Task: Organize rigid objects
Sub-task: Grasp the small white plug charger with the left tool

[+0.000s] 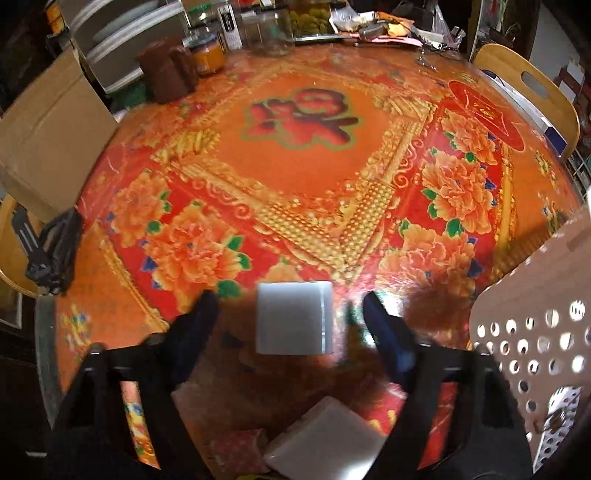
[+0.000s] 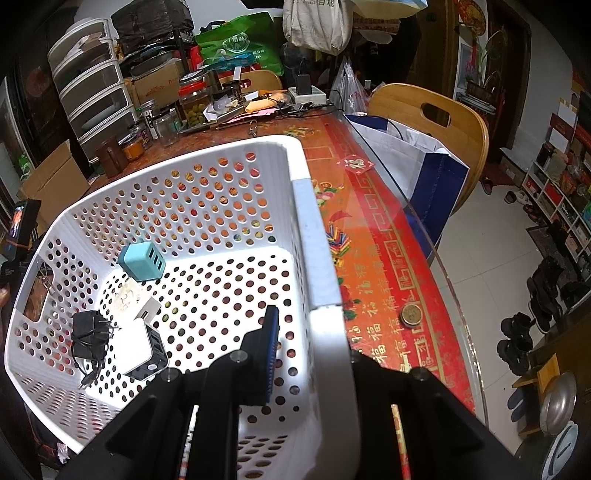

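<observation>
In the left wrist view my left gripper (image 1: 286, 306) is open, its fingers on either side of a white cube-shaped block (image 1: 294, 317) and apart from it. A flat white object (image 1: 325, 439) lies nearer, below the block. My right gripper (image 2: 314, 332) is shut on the right rim of the white perforated basket (image 2: 317, 236); one finger (image 2: 267, 354) is inside, the other is hidden behind the wall. In the basket lie a teal charger (image 2: 142, 262), a white-and-black charger (image 2: 140, 350), a black plug with cable (image 2: 88, 332) and a small white adapter (image 2: 147, 308).
The basket's corner (image 1: 535, 332) stands at the left view's right. The table has a red-orange floral cloth (image 1: 295, 155). Jars and clutter (image 1: 277, 26) line its far edge. A cardboard box (image 1: 51, 140) is at left, a wooden chair (image 2: 436, 122) at right. A coin (image 2: 411, 314) lies near the basket.
</observation>
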Action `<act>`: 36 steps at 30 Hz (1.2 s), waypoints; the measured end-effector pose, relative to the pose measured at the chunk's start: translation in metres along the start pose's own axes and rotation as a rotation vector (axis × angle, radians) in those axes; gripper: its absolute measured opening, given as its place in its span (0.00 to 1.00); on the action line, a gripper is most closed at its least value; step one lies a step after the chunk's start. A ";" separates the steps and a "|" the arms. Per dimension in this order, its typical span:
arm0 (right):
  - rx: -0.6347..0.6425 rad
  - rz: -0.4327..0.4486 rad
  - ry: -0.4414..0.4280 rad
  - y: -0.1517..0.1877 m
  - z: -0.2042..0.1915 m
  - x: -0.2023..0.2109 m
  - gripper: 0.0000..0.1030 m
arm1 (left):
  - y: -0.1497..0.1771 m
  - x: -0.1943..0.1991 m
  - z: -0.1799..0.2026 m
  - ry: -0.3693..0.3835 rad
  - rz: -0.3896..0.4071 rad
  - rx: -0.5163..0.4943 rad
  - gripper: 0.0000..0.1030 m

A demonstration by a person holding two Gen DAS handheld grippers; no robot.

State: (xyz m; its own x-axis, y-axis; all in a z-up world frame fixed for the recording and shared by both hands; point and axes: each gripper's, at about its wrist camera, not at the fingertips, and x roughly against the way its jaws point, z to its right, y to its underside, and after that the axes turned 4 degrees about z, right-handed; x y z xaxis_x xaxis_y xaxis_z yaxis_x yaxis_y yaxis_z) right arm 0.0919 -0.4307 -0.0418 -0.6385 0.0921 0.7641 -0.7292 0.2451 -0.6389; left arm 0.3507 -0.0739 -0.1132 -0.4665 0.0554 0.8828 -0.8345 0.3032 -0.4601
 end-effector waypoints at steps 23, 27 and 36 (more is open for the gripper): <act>0.001 -0.001 0.000 -0.001 0.000 0.000 0.16 | -0.011 0.131 -0.016 -0.212 0.413 0.049 0.40; -0.001 0.001 -0.001 -0.001 0.000 0.000 0.16 | -0.006 0.166 0.006 -0.250 0.514 -0.021 0.40; -0.001 0.003 -0.002 -0.002 0.000 0.000 0.16 | 0.005 0.214 0.060 -0.227 0.578 -0.114 0.40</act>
State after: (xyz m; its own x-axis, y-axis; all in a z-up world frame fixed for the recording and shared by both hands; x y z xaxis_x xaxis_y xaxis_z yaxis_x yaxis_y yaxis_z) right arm 0.0933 -0.4311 -0.0401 -0.6410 0.0911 0.7621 -0.7272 0.2457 -0.6410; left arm 0.2292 -0.1176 0.0676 -0.8936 0.0412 0.4470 -0.3986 0.3851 -0.8323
